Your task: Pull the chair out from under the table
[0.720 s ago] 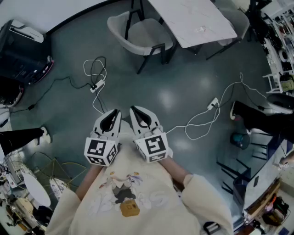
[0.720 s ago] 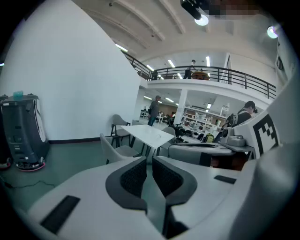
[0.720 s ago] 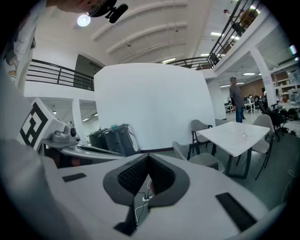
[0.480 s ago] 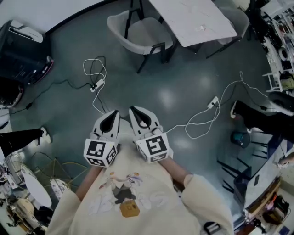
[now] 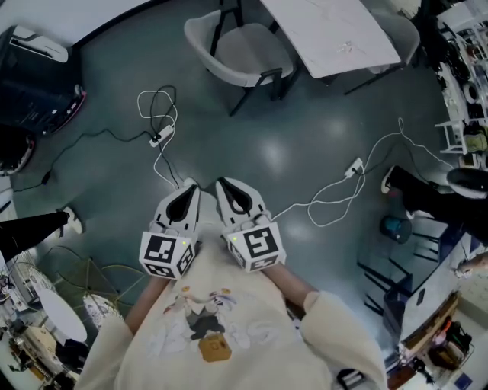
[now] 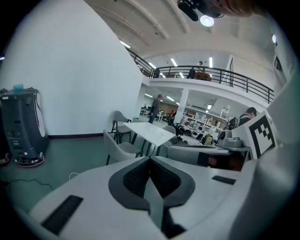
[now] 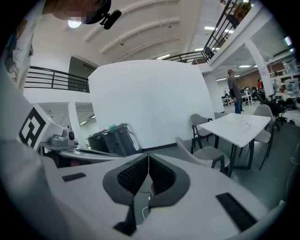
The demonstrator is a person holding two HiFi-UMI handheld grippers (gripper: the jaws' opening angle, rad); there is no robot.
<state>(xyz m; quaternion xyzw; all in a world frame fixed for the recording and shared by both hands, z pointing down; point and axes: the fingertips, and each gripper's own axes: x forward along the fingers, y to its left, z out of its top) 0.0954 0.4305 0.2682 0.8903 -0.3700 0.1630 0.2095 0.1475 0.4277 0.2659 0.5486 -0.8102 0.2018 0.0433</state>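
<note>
Left gripper (image 5: 188, 190) and right gripper (image 5: 223, 187), jaws pressed together on nothing, well short of the chair (image 5: 242, 55); the corded power strip (image 5: 159, 139) lying short of the chair could trip the approach.

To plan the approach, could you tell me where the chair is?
Head view, top centre: the grey chair sits beside the white table's left edge.

Ceiling lamp (image 6: 206, 19) bright; soft glare patch on floor (image 5: 278, 156); head view dim; gripper views fisheye-warped, corners black.
</note>
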